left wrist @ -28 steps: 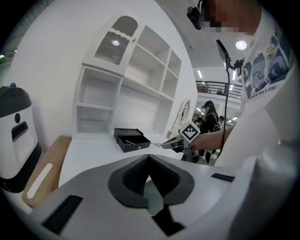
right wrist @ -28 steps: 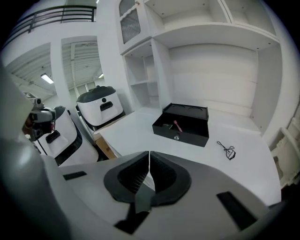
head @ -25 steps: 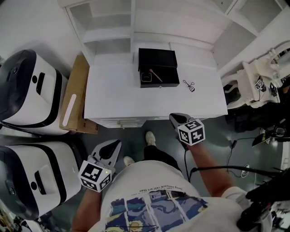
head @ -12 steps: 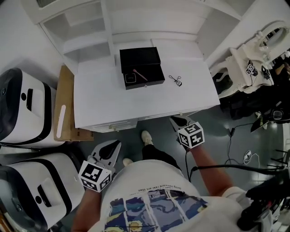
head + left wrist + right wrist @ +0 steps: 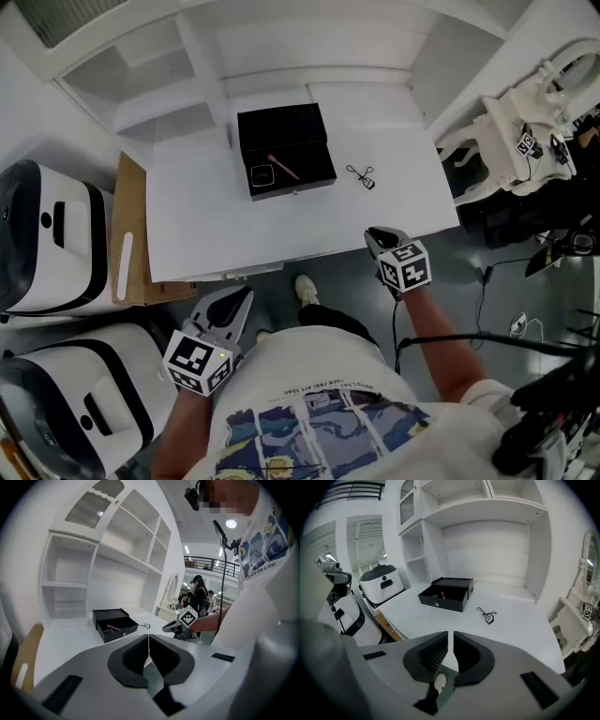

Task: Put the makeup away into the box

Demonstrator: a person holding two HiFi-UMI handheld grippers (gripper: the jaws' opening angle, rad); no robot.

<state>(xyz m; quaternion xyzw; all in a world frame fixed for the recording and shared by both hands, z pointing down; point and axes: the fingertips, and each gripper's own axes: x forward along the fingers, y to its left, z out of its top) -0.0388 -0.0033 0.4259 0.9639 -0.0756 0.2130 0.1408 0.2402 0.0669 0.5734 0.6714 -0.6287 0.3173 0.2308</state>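
A black box (image 5: 284, 150) stands open on the white desk (image 5: 225, 225), with a pink stick (image 5: 282, 167) and a small square item inside. The box shows again in the left gripper view (image 5: 114, 624) and the right gripper view (image 5: 446, 594). A black eyelash curler (image 5: 362, 176) lies on the desk right of the box (image 5: 488, 615). My right gripper (image 5: 375, 236) is shut and empty at the desk's front right edge. My left gripper (image 5: 243, 296) is shut and empty, below the desk's front edge, away from the box.
White shelves (image 5: 169, 75) rise behind the desk. A wooden board (image 5: 131, 234) leans at the desk's left side. White and black machines (image 5: 42, 234) stand at the left. A white ornate stand (image 5: 525, 131) and cables are at the right. The person's shoe (image 5: 306, 289) is under the front edge.
The view has shifted toward the desk, which now looks nearer. My right gripper has moved forward to the desk's front right edge. The left gripper keeps its place in the picture.
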